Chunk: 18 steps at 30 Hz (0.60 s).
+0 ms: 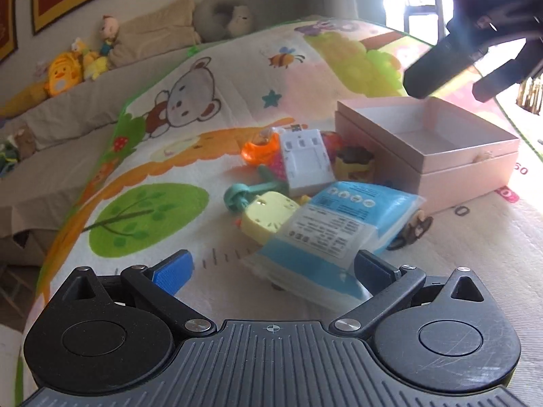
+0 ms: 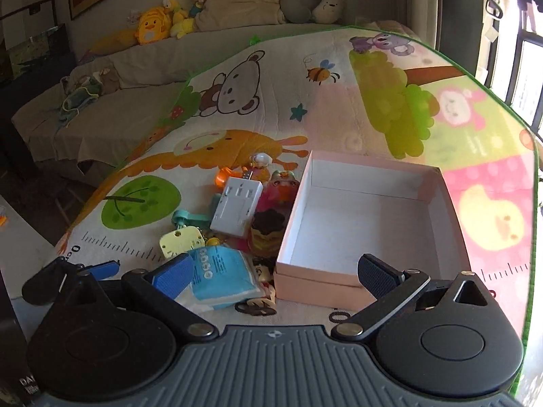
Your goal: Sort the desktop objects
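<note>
Left wrist view: left claw (image 1: 271,268) spread wide, blue tissue pack (image 1: 334,224) lying between its fingers, ungrasped.

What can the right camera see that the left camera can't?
Only the right wrist view shows the whole white floor of the pink box, with nothing in it, and the pink monkey on the mat. Only the left wrist view shows the right gripper hanging above the box, and the left gripper open around the blue packet. Both show the white charger, the yellow tag and the bear drawing.
</note>
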{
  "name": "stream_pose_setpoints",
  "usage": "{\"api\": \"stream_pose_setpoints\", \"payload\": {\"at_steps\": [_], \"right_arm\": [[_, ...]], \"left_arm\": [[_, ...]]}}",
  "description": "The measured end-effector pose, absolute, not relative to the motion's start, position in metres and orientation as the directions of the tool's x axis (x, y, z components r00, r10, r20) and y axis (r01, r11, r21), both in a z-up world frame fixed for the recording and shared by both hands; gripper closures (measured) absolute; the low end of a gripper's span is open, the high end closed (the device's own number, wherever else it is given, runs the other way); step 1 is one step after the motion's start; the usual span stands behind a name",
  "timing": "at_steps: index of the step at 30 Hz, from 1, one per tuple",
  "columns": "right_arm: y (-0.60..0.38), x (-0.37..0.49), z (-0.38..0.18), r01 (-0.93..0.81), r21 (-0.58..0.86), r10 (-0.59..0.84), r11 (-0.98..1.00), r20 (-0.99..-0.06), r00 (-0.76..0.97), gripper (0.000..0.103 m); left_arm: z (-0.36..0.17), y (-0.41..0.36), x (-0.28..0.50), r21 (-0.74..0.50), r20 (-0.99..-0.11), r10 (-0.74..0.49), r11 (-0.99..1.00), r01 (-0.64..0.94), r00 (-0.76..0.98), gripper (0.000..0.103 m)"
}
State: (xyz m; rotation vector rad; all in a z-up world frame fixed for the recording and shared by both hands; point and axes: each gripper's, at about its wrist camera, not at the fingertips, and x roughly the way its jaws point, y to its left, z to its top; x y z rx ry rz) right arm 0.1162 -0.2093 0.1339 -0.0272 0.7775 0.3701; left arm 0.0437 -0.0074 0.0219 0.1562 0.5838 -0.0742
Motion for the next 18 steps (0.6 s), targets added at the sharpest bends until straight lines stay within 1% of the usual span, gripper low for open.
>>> {"api": "stream_pose_setpoints", "payload": {"at_steps": [2, 5, 7, 9, 10, 11, 12, 13, 15, 16, 17, 18], "right_arm": [[-0.186, 0.158, 0.140, -0.357, 0.121, 0.332, 0.926, -0.713, 0.618, 0.017], [-0.150, 0.226, 0.133, -0.352, 0.113, 0.310, 0.929, -0.757, 0.575, 0.026], [-0.124, 0.274, 0.117, -0.339, 0.076, 0.267, 0.938, -0.783, 0.562, 0.029], [-0.104, 0.315, 0.096, -0.326, 0.049, 0.228, 0.944, -0.811, 0.538, 0.038], [-0.098, 0.331, 0.088, -0.318, 0.050, 0.220, 0.947, -0.822, 0.525, 0.047], [-0.092, 0.350, 0.075, -0.305, 0.064, 0.218, 0.950, -0.837, 0.503, 0.052], [-0.088, 0.362, 0.066, -0.298, 0.076, 0.221, 0.952, -0.843, 0.491, 0.055], [-0.084, 0.373, 0.058, -0.293, 0.073, 0.214, 0.953, -0.848, 0.485, 0.059], [-0.076, 0.385, 0.047, -0.295, 0.040, 0.186, 0.955, -0.853, 0.488, 0.062], [-0.074, 0.389, 0.042, -0.300, 0.024, 0.173, 0.954, -0.859, 0.481, 0.068], [-0.074, 0.389, 0.040, -0.306, 0.023, 0.171, 0.952, -0.867, 0.467, 0.078], [-0.075, 0.388, 0.039, -0.308, 0.039, 0.183, 0.950, -0.872, 0.454, 0.080]], "left_arm": [[0.020, 0.007, 0.053, 0.091, -0.552, -0.010, 0.993, 0.072, 0.834, 0.000], [0.018, 0.028, 0.059, 0.000, -0.543, -0.034, 0.999, 0.040, 0.839, 0.000], [0.017, 0.041, 0.062, -0.088, -0.543, -0.091, 0.995, 0.052, 0.834, 0.000], [0.017, 0.051, 0.062, -0.162, -0.541, -0.140, 0.985, 0.060, 0.829, 0.000], [0.018, 0.055, 0.060, -0.190, -0.533, -0.155, 0.980, 0.061, 0.832, 0.000], [0.020, 0.059, 0.059, -0.206, -0.524, -0.161, 0.977, 0.060, 0.836, 0.000], [0.021, 0.062, 0.058, -0.215, -0.515, -0.160, 0.975, 0.054, 0.842, 0.000], [0.022, 0.065, 0.057, -0.219, -0.509, -0.151, 0.975, 0.042, 0.847, 0.000], [0.024, 0.070, 0.057, -0.230, -0.505, -0.143, 0.973, 0.027, 0.851, 0.000], [0.025, 0.073, 0.057, -0.240, -0.506, -0.145, 0.971, 0.023, 0.850, 0.000], [0.025, 0.075, 0.057, -0.249, -0.508, -0.154, 0.968, 0.027, 0.848, 0.000], [0.025, 0.076, 0.057, -0.259, -0.507, -0.167, 0.965, 0.035, 0.845, 0.000]]}}
